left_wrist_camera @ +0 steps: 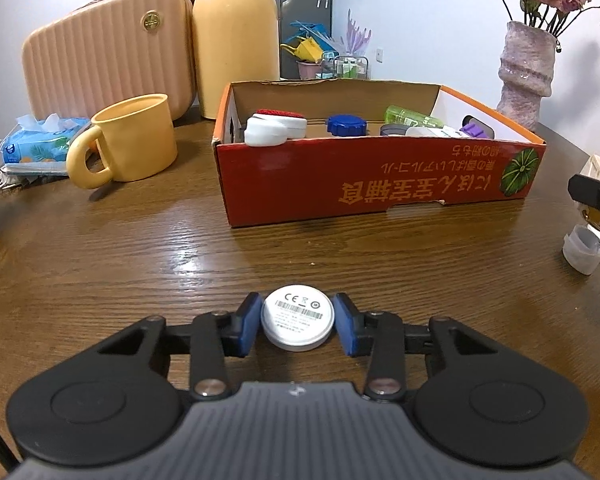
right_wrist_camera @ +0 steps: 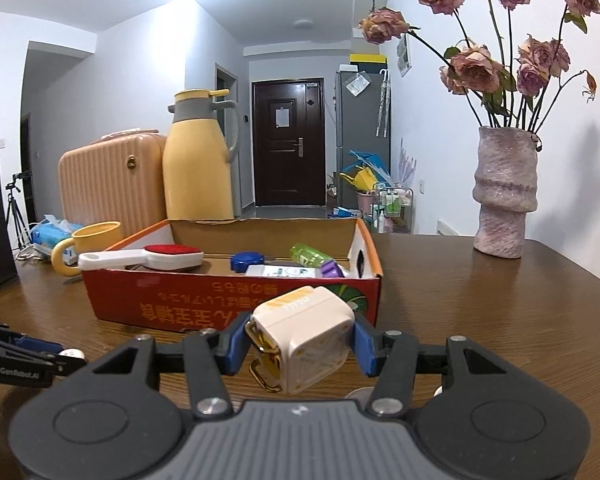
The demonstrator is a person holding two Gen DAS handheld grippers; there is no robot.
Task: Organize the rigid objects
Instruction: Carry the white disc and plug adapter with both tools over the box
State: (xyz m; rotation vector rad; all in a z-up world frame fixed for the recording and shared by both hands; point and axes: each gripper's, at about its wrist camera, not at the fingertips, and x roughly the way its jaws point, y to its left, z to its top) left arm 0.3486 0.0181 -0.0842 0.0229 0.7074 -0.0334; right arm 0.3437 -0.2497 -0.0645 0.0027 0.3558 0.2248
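My left gripper (left_wrist_camera: 298, 320) is shut on a round white disc (left_wrist_camera: 298, 318) with a barcode label, low over the wooden table (left_wrist_camera: 140, 248). My right gripper (right_wrist_camera: 300, 340) is shut on a cream cube-shaped case (right_wrist_camera: 304, 334) with a gold clasp, held above the table in front of the red cardboard box (right_wrist_camera: 188, 304). That box (left_wrist_camera: 340, 176) holds a white lint brush with a red pad (right_wrist_camera: 148, 258), a blue cap (left_wrist_camera: 346, 125), a green bottle (left_wrist_camera: 412, 117), a white carton and a purple item. The right gripper's finger shows at the right edge of the left wrist view.
A yellow mug (left_wrist_camera: 134, 142), a tissue pack (left_wrist_camera: 36, 148), a peach case (left_wrist_camera: 108, 56) and a yellow flask (left_wrist_camera: 236, 40) stand left of the box. A pink vase (right_wrist_camera: 504, 196) of dried roses stands at the right. A small white cup (left_wrist_camera: 586, 248) lies near the right edge.
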